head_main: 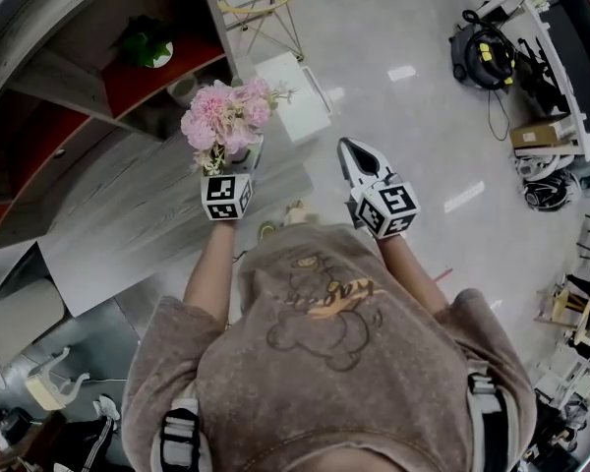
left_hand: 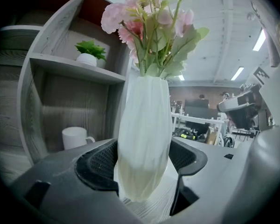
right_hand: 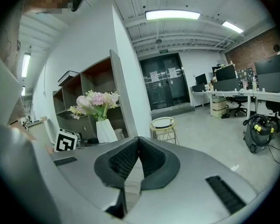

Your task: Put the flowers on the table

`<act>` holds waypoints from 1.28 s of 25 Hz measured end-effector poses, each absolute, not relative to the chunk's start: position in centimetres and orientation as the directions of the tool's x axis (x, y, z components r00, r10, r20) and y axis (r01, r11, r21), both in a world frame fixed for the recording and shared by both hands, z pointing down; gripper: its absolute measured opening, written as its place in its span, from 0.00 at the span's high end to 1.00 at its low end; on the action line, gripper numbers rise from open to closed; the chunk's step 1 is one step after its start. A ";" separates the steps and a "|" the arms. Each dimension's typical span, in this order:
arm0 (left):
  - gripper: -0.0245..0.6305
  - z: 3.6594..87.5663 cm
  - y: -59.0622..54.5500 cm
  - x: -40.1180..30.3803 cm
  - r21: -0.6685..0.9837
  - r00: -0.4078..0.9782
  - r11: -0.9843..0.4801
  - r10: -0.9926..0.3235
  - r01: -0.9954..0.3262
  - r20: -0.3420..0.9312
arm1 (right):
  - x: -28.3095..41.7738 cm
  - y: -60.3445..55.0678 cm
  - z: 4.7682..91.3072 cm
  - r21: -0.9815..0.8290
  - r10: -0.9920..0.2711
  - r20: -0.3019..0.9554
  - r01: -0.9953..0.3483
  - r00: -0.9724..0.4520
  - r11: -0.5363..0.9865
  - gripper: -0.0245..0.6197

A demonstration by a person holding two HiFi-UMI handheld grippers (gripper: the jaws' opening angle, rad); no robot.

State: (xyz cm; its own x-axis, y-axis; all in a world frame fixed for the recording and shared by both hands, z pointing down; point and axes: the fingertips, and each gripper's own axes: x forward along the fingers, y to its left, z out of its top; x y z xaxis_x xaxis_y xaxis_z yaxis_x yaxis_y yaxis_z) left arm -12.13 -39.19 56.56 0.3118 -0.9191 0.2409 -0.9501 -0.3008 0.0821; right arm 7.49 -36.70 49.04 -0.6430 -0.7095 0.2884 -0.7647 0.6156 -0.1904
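1. Office floor [head_main: 403, 126], pale and glossy; grey wood-grain desk [head_main: 128, 214] set against a shelf unit [head_main: 128, 87] with red backing.
2. Shelf contents: small green potted plant [left_hand: 89, 50] on the upper level, white mug [left_hand: 75, 136] below.
3. Flowers [left_hand: 149, 22]: pink, green-leaved, upright in a white ribbed vase [left_hand: 144, 125].
4. Left hand-held gripper [left_hand: 142, 164]: jaws clamped on the vase's lower body, holding it over the desk's end beside the shelf unit; contact between base and desk not discernible.
5. Right hand-held gripper [right_hand: 138, 146]: jaws pressed together, nothing between them, over the floor past the desk's end.
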 end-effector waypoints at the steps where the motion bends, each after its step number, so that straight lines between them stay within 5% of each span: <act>1: 0.42 56.8 -39.3 -12.2 0.083 0.311 -0.300 -0.918 -0.950 0.245 | 7.5 -36.7 49.1 -0.190 -0.709 0.291 -0.765 -0.642 0.615 0.96; 32: 0.42 59.0 -38.6 -12.1 0.079 0.325 -0.316 -0.903 -0.946 0.280 | 6.8 -36.4 50.4 -0.203 -0.700 0.321 -0.768 -0.638 0.607 0.96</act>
